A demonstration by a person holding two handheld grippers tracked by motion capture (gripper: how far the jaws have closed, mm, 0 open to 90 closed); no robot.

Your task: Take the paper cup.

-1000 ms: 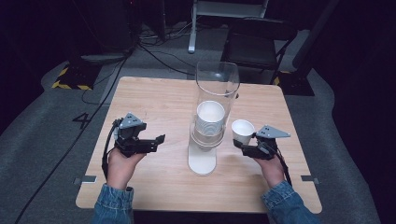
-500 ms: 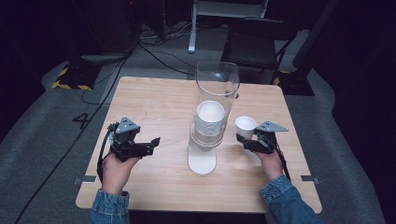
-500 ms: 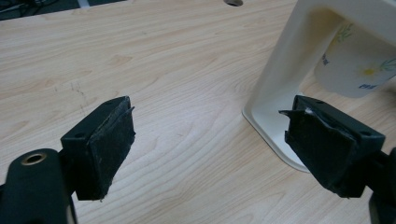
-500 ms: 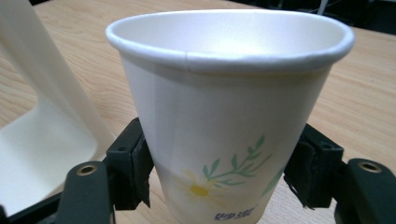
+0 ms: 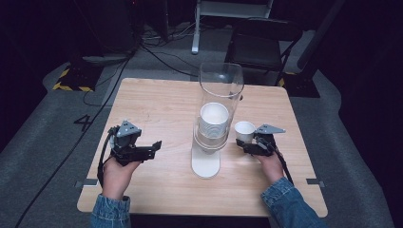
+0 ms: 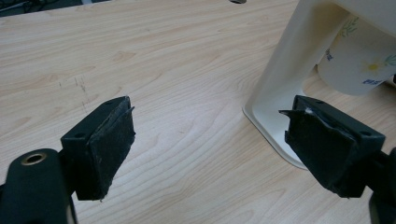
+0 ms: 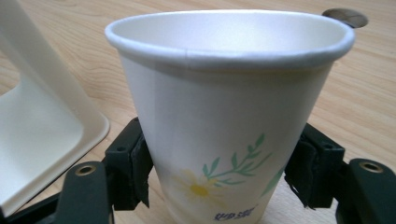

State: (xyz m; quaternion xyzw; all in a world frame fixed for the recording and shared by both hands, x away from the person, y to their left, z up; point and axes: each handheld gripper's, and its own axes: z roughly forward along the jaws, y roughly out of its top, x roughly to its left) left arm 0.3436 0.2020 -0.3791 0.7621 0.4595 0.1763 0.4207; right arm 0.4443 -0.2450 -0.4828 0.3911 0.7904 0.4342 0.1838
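A white paper cup point(image 5: 244, 130) with a daisy print point(image 7: 229, 116) stands upright between the jaws of my right gripper point(image 5: 247, 145) point(image 7: 219, 177), which is shut on its lower sides, just right of the cup dispenser point(image 5: 216, 118). The dispenser is a clear tube on a white stand point(image 6: 289, 60), with a stack of cups point(image 5: 214, 121) inside and one cup's bottom point(image 6: 362, 60) poking out below. My left gripper point(image 5: 154, 147) point(image 6: 210, 144) is open and holds nothing. It hovers low over the wood, left of the stand's base point(image 5: 205, 166).
The wooden table point(image 5: 157, 104) is bare on its left half and behind the dispenser. A small dark disc point(image 7: 345, 17) lies in the tabletop beyond the cup. A black chair point(image 5: 261, 42) and cables lie on the floor behind the table.
My left gripper has drifted slightly left and toward the person, still open. The right gripper and its cup have hardly moved.
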